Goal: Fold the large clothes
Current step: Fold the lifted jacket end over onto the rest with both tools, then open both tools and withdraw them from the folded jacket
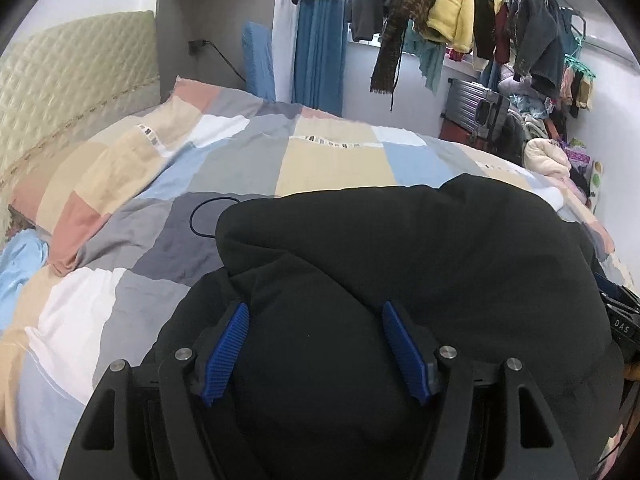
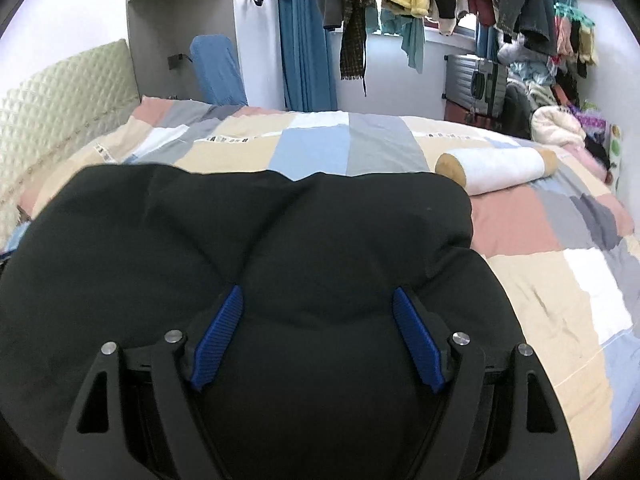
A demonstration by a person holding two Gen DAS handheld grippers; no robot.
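A thick black garment (image 1: 400,240) lies bunched on the patchwork quilt (image 1: 160,184) and fills the lower half of both views. My left gripper (image 1: 315,306) has its blue pads (image 1: 228,348) set wide, pressing into a bulging fold of the cloth near the garment's left side. My right gripper (image 2: 319,290) likewise holds a thick mound of the black garment (image 2: 240,220) between its wide-set blue pads (image 2: 420,344), close to the garment's right edge. Creases run out from the pad tips. What lies under the garment is hidden.
A rolled white bolster (image 2: 496,170) lies on the quilt (image 2: 560,280) beyond the garment to the right. A thin black cable (image 1: 200,216) loops on the quilt at its left. A padded headboard (image 1: 60,92) stands left; hanging clothes (image 1: 460,12) and a suitcase (image 1: 472,104) stand behind.
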